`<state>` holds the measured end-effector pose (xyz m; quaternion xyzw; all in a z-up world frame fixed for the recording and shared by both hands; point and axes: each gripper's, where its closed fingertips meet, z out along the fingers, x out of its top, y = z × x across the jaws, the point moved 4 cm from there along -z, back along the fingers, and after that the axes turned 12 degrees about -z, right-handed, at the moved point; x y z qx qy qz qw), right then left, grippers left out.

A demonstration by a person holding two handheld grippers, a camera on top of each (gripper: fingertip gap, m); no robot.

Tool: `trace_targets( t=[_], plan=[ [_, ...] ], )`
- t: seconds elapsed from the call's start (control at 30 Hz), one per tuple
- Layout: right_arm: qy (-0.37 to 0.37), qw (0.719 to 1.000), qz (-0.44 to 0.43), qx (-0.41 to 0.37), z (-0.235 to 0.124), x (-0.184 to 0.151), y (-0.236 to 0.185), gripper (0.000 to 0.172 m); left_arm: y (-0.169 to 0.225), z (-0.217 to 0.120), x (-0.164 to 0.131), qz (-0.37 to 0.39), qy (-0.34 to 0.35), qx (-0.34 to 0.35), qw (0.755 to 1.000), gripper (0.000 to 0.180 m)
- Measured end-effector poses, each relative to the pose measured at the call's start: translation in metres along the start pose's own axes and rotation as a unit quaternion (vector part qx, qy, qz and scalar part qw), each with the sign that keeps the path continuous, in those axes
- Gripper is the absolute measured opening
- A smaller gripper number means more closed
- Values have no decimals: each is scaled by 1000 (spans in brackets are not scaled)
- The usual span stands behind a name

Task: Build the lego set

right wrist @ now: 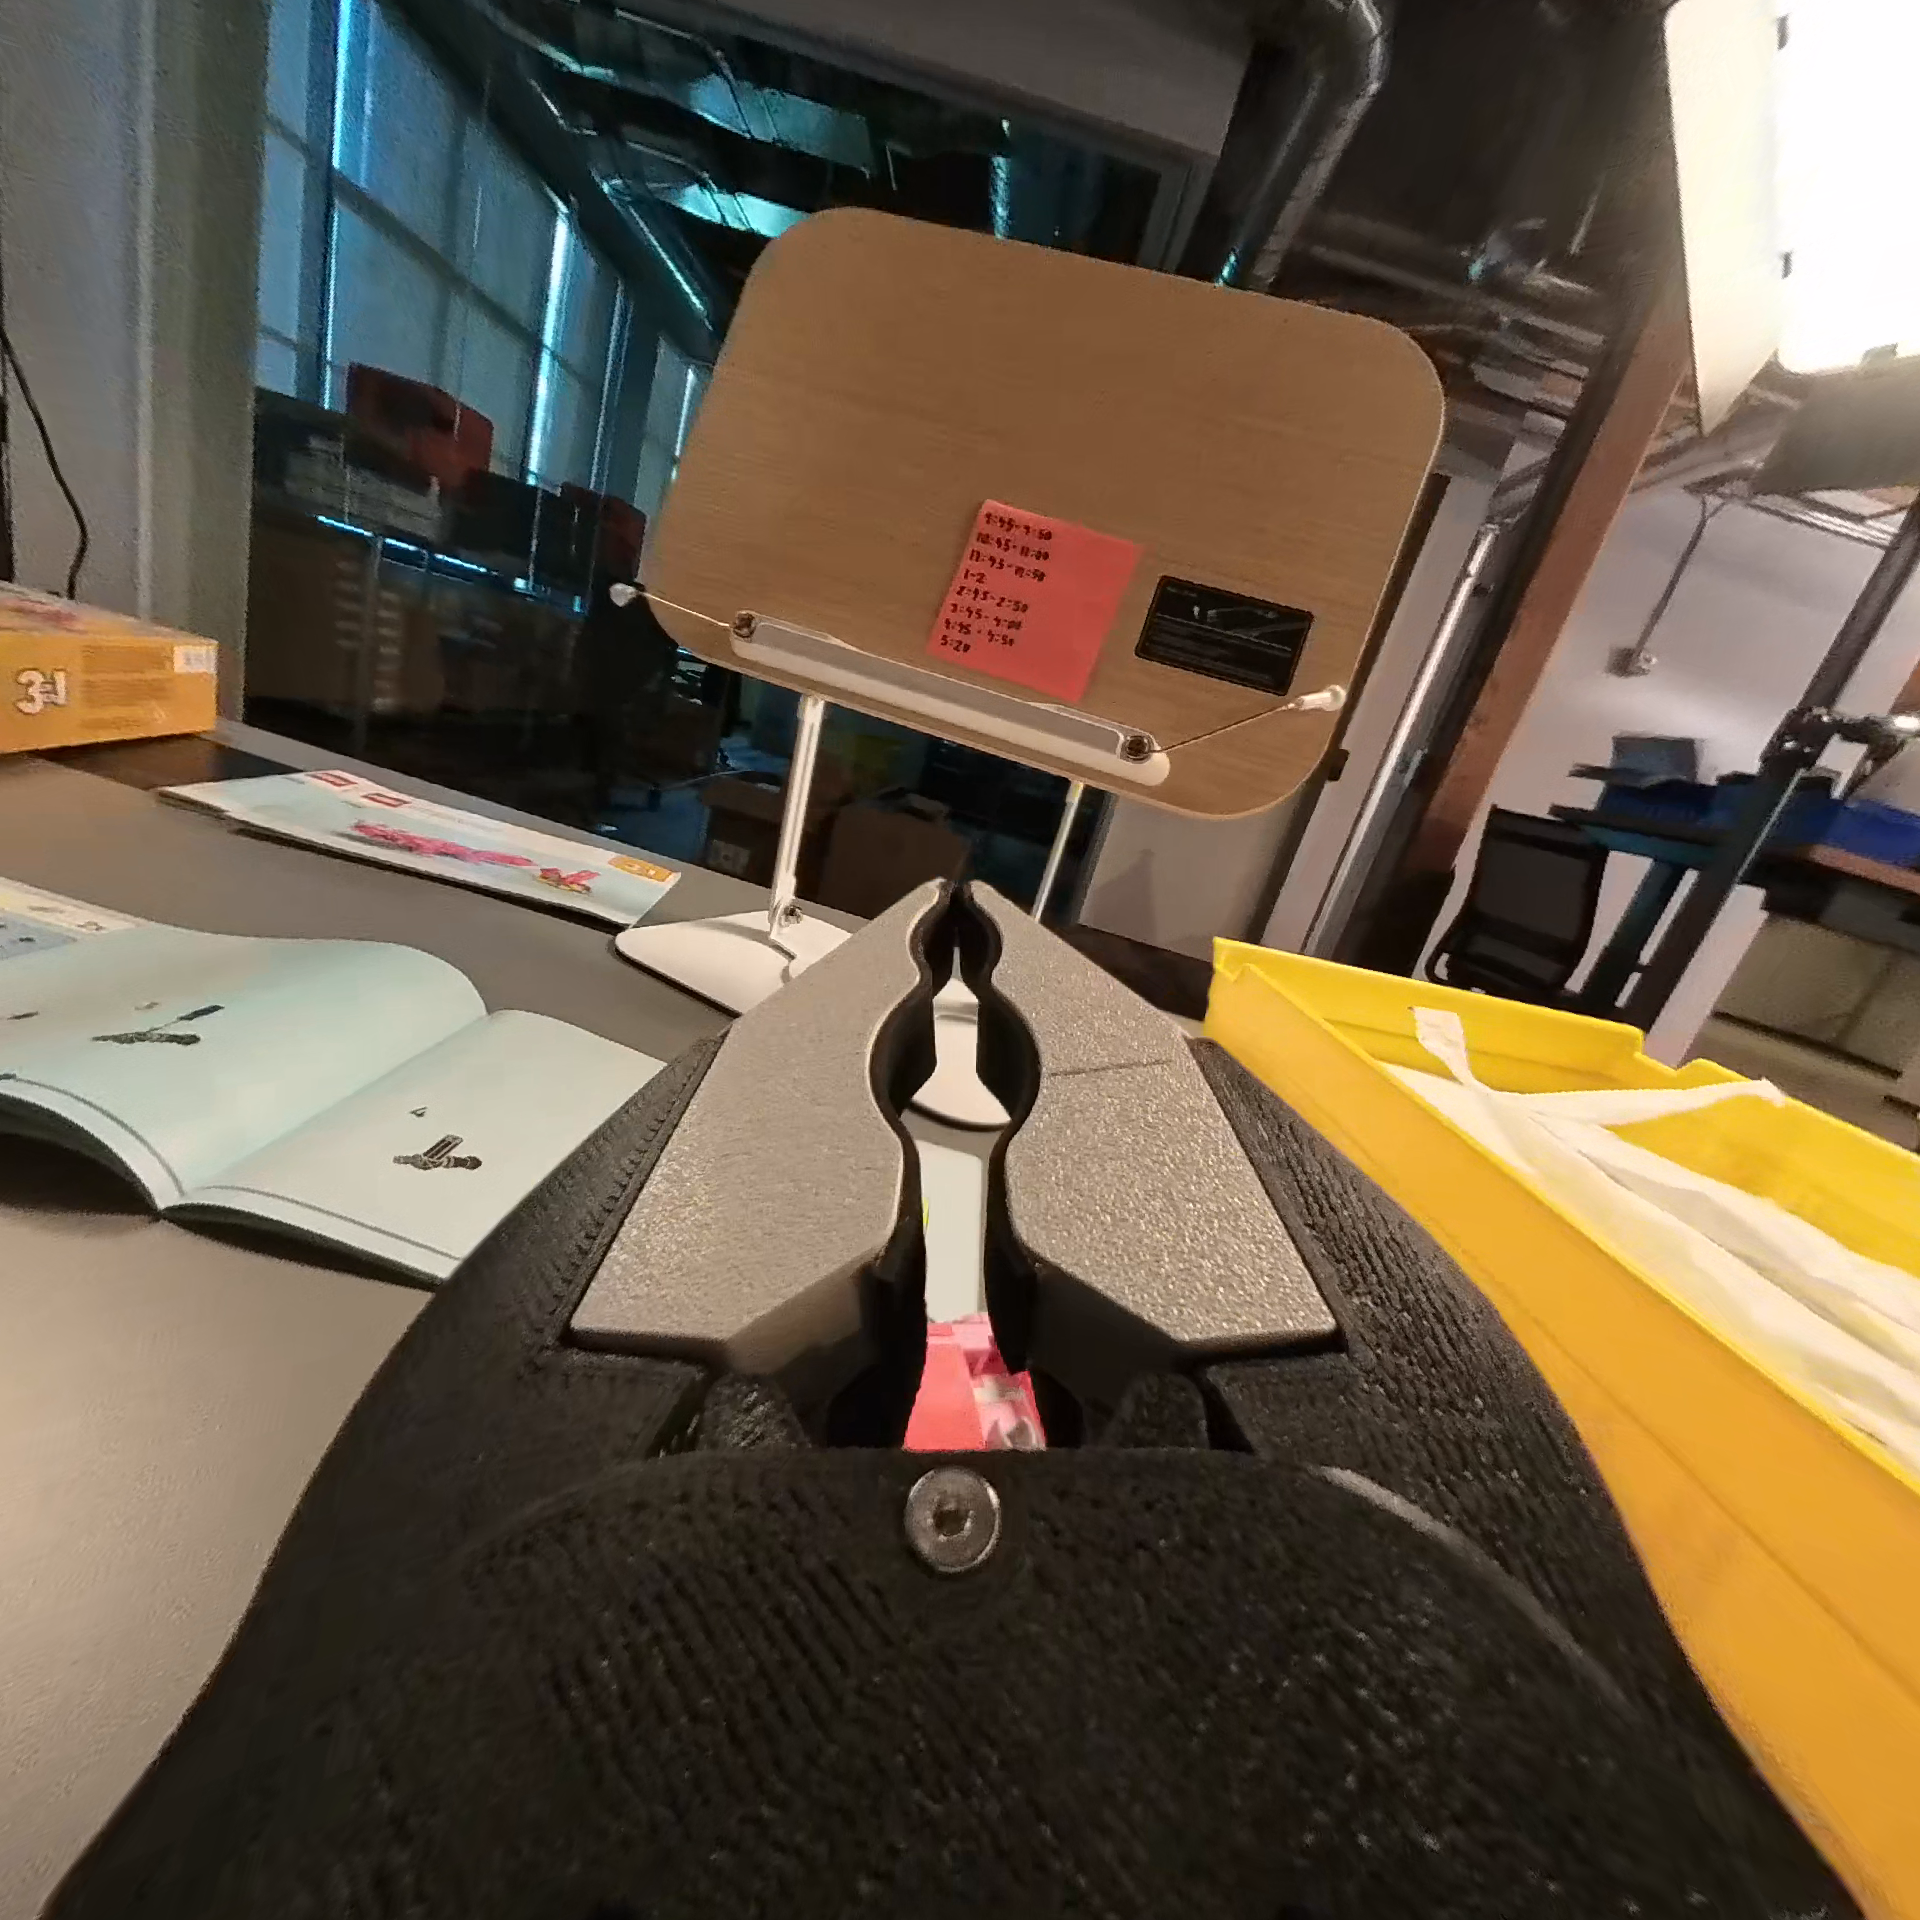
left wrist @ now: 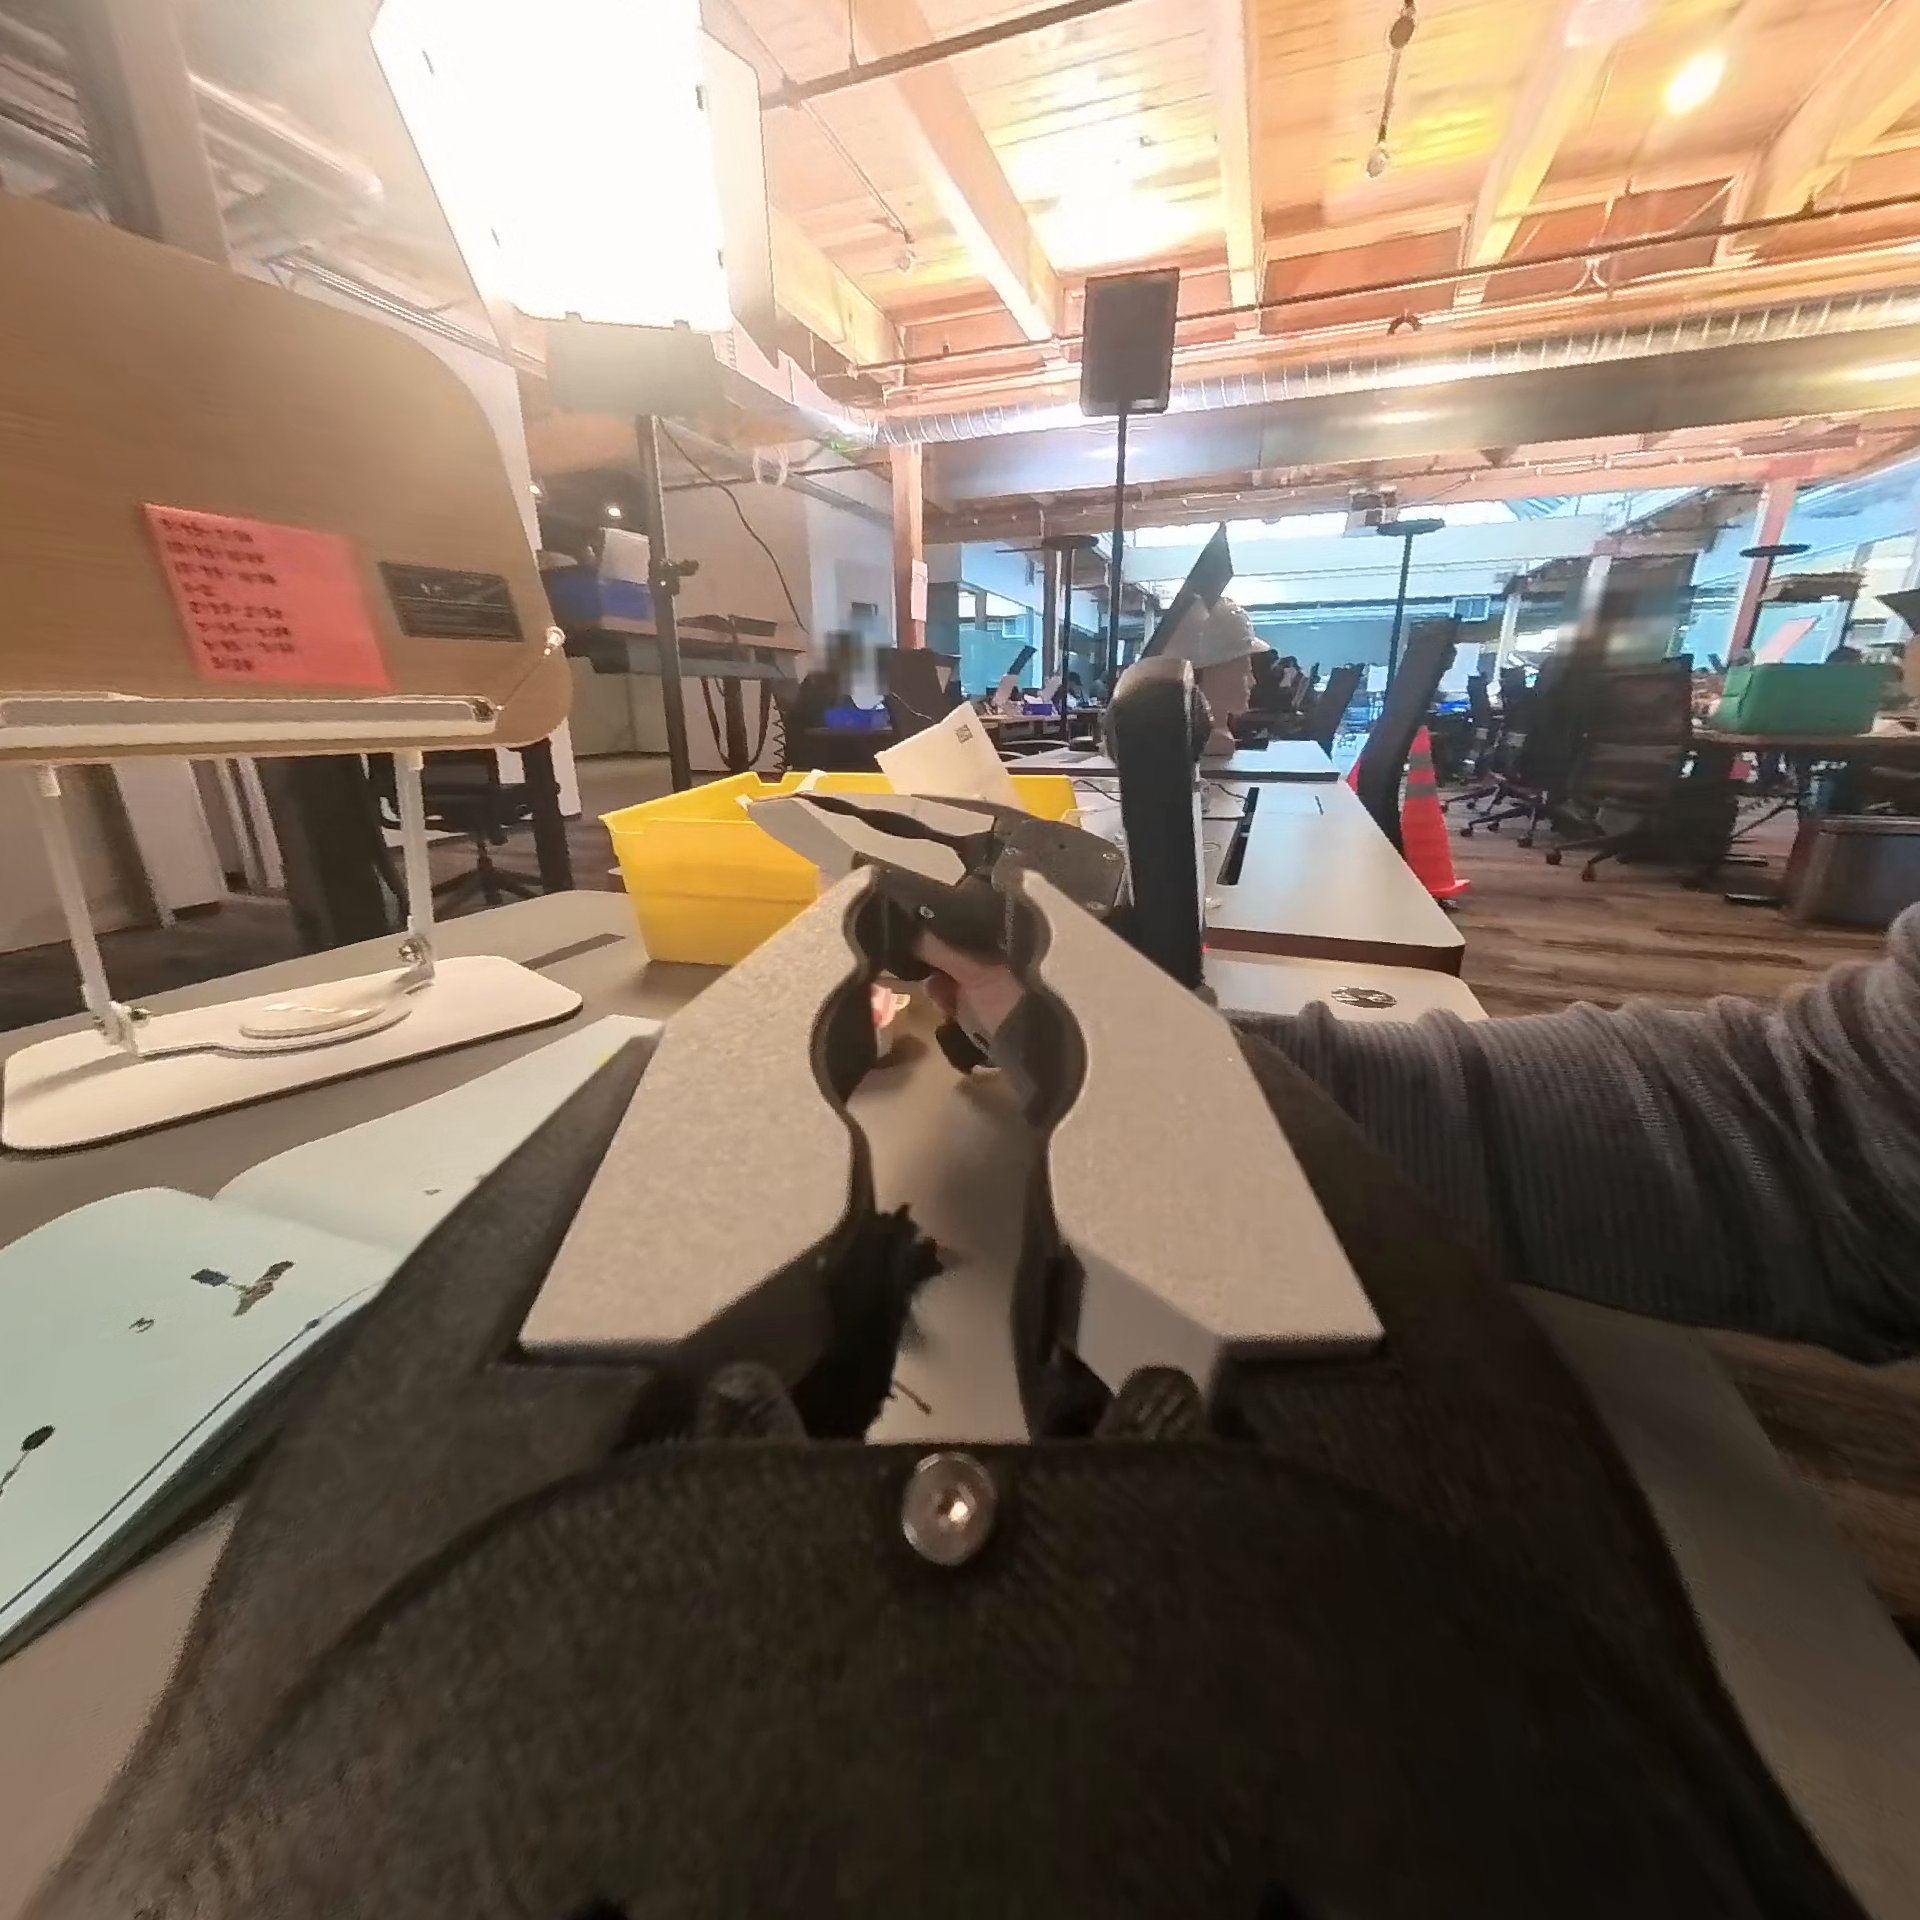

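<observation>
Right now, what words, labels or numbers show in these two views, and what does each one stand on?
I do not copy out writing; these things bear it:
Pink sticky note on the wooden book stand: handwritten lines.
Black plate beside it: too small to read.
Yellow box: print, partly blurred.
Closed booklet: cover print, blurred.
White slip in the yellow bin: small printed square, unreadable.

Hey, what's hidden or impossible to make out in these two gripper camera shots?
- Pink item, right wrist view: mostly hidden beneath the shut right gripper.
- Yellow bin contents, right wrist view: cut off by the edge.
- Open booklet, left wrist view: drawings too small.
</observation>
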<state>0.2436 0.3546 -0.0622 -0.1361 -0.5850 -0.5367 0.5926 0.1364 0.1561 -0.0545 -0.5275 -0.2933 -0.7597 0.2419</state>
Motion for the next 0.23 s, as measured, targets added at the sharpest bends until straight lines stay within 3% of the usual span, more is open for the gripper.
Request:
trace_targets(
  t=[0.23],
  plan=[
    [-8, 998, 60, -17, -1, -8, 12, 0, -2, 1, -2, -18, -5, -6, 1000, 17]
  ],
)
